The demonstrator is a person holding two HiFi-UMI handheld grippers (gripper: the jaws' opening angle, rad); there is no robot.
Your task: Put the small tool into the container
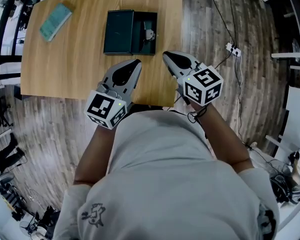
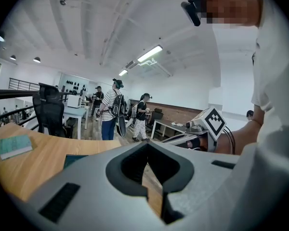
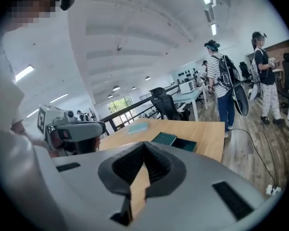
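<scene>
Dark container on table; left tongs, right tongs closed

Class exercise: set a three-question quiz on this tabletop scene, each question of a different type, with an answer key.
1. True or false: the right gripper is holding a tool.
2. What lies left of the dark open box on the wooden table? A) a teal book B) a mug C) a plate
3. Fill in: the left gripper's jaws are ____.

Key: 1 false, it is shut and empty; 2 A; 3 shut.
</scene>
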